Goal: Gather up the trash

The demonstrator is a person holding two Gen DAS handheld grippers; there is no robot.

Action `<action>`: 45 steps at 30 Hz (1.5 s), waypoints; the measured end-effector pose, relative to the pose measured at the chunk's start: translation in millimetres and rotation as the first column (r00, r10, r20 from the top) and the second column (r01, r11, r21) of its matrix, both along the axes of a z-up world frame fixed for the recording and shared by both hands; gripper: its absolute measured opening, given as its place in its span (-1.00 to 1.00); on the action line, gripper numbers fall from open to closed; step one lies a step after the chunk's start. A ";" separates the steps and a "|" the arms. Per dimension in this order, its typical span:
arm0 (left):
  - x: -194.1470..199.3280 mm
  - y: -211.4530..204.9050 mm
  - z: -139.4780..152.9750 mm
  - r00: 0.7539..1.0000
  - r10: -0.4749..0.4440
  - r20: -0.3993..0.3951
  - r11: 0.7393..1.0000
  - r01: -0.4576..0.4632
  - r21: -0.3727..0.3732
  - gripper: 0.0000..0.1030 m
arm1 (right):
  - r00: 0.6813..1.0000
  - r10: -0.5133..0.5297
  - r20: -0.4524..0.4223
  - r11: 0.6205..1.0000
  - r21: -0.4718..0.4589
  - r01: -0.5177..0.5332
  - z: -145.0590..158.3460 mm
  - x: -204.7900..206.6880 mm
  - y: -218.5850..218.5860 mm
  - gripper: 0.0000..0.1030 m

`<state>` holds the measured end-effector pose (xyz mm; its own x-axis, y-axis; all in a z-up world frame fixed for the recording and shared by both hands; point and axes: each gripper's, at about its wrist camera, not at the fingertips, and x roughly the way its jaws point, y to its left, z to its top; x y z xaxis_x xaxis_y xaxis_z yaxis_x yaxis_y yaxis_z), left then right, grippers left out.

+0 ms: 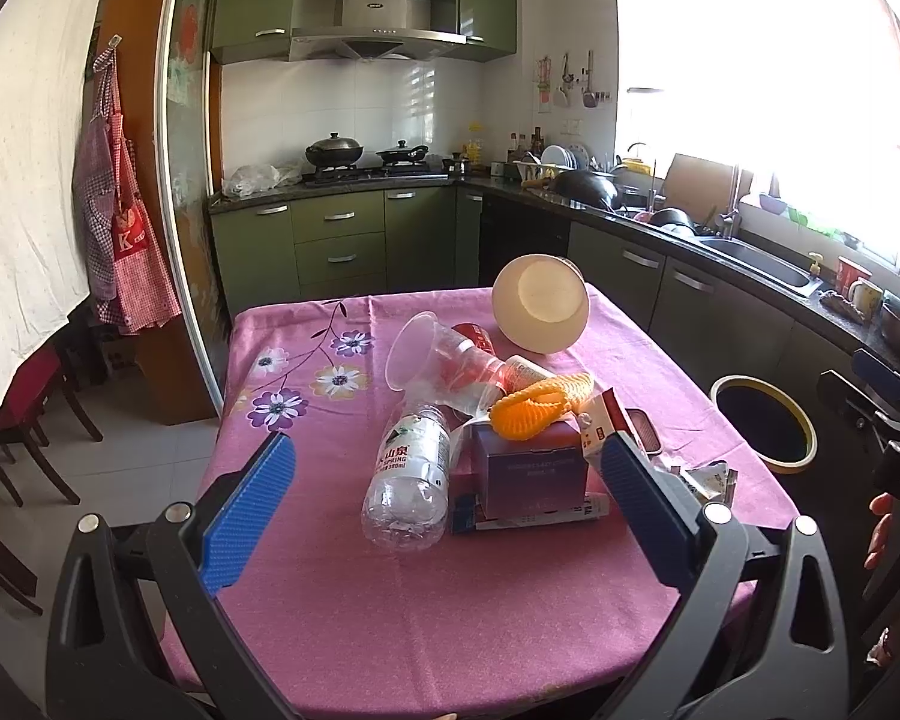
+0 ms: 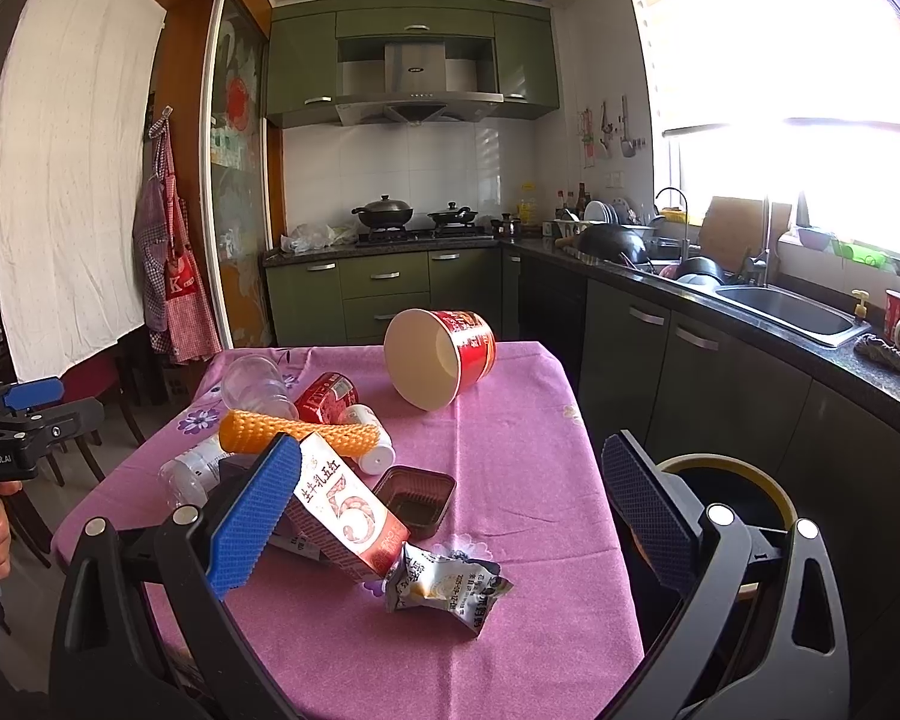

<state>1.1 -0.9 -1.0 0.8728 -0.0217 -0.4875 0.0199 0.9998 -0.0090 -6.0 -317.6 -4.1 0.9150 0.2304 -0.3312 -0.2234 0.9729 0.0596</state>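
Trash lies piled on a pink tablecloth: a clear water bottle, a purple box, an orange foam net, a clear plastic cup and a tipped red noodle bowl. My left gripper is open above the near table, its fingers either side of bottle and box. In the right wrist view my right gripper is open over a red milk carton, a brown tray and a crumpled wrapper. The noodle bowl lies behind.
A dark bin with a yellow rim stands right of the table, also in the right wrist view. Kitchen counter and sink run along the right. Chairs stand at left.
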 end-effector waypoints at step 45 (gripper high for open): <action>2.7 1.6 -0.1 1.000 -0.002 -0.007 1.000 0.002 0.001 0.89 | 1.000 -0.003 0.000 1.000 0.001 0.003 -3.2 2.1 1.8 0.92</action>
<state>3.7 0.7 -1.1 0.8692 -0.0228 -0.4938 0.0218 0.9997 -0.0078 -3.9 -315.9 -7.3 0.9158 0.2277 -0.3308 -0.2200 0.9736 0.0608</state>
